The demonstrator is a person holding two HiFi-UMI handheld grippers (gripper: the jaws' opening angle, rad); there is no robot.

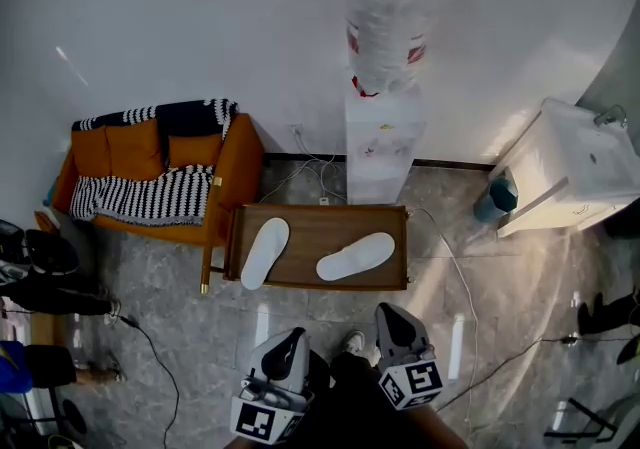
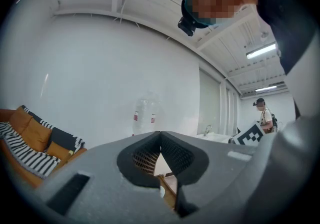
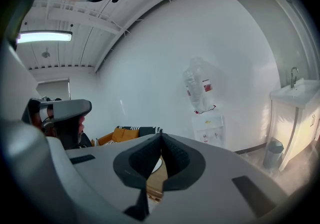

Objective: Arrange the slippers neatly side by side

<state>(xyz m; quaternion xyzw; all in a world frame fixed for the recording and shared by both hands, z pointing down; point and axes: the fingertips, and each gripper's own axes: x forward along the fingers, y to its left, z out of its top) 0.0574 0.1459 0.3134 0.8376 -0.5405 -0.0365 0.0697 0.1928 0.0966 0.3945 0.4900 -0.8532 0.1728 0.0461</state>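
Before the wooden table [image 1: 312,225], left tool [image 1: 293,337] and right tool [image 1: 388,312] point forward, both closed and empty.

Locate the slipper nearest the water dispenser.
Head view: that slipper lies on the right half of the wooden table, below the water dispenser, apart from the other slipper.

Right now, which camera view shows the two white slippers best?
The head view: the left slipper and right slipper lie whole on the wooden table, angled apart. In the gripper views, the shut left claw and right claw hide all but a white sliver.
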